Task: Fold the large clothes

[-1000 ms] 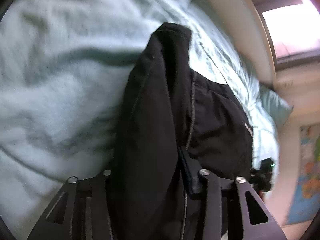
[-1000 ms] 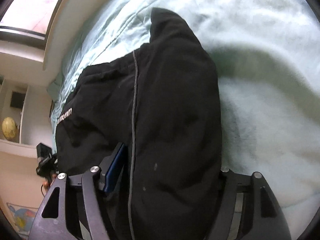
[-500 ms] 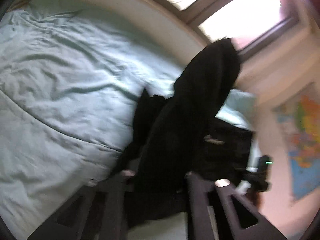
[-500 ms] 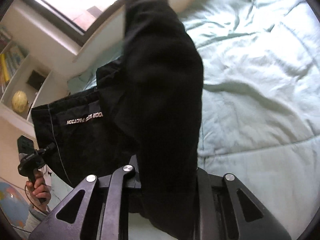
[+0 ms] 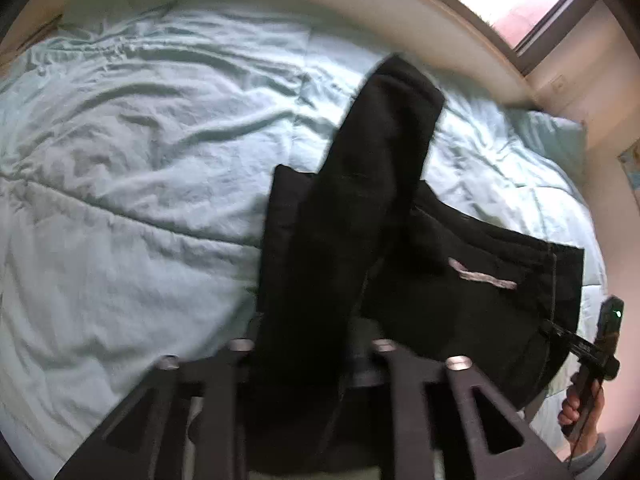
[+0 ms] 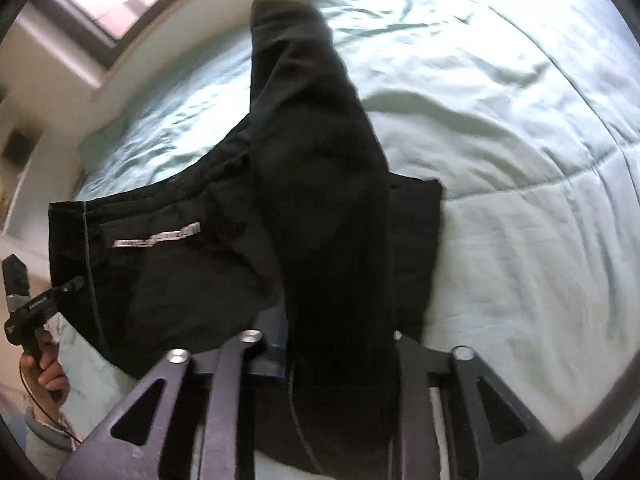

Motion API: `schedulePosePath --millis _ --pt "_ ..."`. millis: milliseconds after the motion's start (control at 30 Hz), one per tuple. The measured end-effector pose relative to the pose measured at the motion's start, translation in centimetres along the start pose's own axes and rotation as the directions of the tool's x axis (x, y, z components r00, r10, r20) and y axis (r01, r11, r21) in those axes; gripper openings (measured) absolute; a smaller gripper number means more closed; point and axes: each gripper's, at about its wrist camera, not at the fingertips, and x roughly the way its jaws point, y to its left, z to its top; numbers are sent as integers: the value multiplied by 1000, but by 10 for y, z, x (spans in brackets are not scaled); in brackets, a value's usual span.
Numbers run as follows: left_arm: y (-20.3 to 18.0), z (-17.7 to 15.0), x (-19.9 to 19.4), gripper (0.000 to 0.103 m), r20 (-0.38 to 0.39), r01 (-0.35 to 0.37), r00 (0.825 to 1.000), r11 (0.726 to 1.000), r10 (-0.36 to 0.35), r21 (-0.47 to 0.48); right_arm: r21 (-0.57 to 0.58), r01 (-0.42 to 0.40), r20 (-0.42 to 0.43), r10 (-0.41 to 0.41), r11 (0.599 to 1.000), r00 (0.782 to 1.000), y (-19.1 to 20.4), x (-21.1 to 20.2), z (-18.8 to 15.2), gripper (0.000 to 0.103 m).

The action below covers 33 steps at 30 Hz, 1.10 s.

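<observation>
Across the pale green bed (image 5: 140,184) the black garment (image 5: 460,280) is lying half-flat, and I am pinching its near edge in both jaws, left gripper (image 5: 308,356) and right gripper (image 6: 324,344), its lifted flap running lengthwise away from me.

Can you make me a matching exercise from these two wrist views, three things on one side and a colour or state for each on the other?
Things:
1. black garment
2. bed cover
3. left gripper

Descriptions:
A. pale green and wrinkled
B. shut on black cloth
C. partly lifted, with a pale stripe of lettering

Pairs: 1-C, 2-A, 3-B
</observation>
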Motion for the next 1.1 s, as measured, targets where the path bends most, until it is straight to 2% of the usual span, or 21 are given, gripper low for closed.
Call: schedulePosePath --millis 33,67,100,133,167,233,267,333,433,467,500,567,633,667,700,733,767,833,900,1000,1100 --pt "6 6 8 60 -17 -13 1000 1000 13 -1 23 -3 -11 3 1000 1000 -5 4 -1 40" --pt "13 14 22 68 -45 -37 998 999 37 1 43 3 -28 -2 999 1000 -9 10 -2 46" --pt "22 21 37 75 -79 -55 995 998 54 -3 57 20 -47 -17 998 999 -13 18 -3 62" --pt "34 28 54 75 -127 -55 991 998 52 -22 66 33 -57 -29 997 998 -18 23 -5 73" --pt "41 30 67 75 -172 -36 985 999 28 -42 75 38 -69 -33 996 997 -23 31 -5 76" --pt "61 31 100 76 -290 69 951 990 -104 -127 105 16 -120 -3 994 993 -37 50 -8 84" --pt "70 28 114 76 -324 145 924 970 -203 -193 144 -37 -153 59 989 987 -44 64 -9 85" --pt "83 26 131 76 -329 267 872 916 -362 -299 201 -135 -179 172 970 969 -49 81 -8 88" --pt "88 24 146 76 -316 358 823 863 -472 -357 212 -215 -192 256 953 947 -50 98 0 89" --pt "85 23 153 75 -314 391 800 841 -512 -374 212 -239 -208 282 948 936 -48 105 4 89" --pt "81 22 156 75 -314 392 801 843 -510 -369 200 -246 -220 288 949 932 -44 110 7 89" --pt "74 21 160 74 -306 366 828 866 -470 -341 178 -253 -219 289 951 932 -40 113 11 86" --pt "68 22 151 56 -265 349 863 887 -430 -302 158 -271 -201 299 950 933 -38 104 7 68" --pt "64 21 141 51 -238 344 881 898 -410 -274 148 -277 -192 302 950 934 -41 100 12 62" --pt "60 18 128 43 -209 340 896 908 -392 -245 135 -288 -177 309 948 934 -39 92 12 50" --pt "56 16 116 39 -187 342 903 910 -387 -233 121 -300 -158 317 946 935 -35 82 14 44" --pt "52 13 102 38 -157 354 906 908 -392 -221 111 -306 -146 320 946 936 -29 70 13 41" --pt "42 10 70 36 -87 403 901 895 -425 -193 64 -332 -113 338 941 934 -21 42 12 38" --pt "25 -2 29 36 -30 425 900 892 -434 -152 11 -357 -90 357 934 930 1 18 11 37" --pt "6 -24 -31 36 39 422 907 903 -420 -81 -73 -350 -73 345 934 936 25 -9 14 37" --pt "7 -49 -85 35 111 421 905 904 -412 -73 -125 -366 -52 363 922 930 51 -41 11 37"
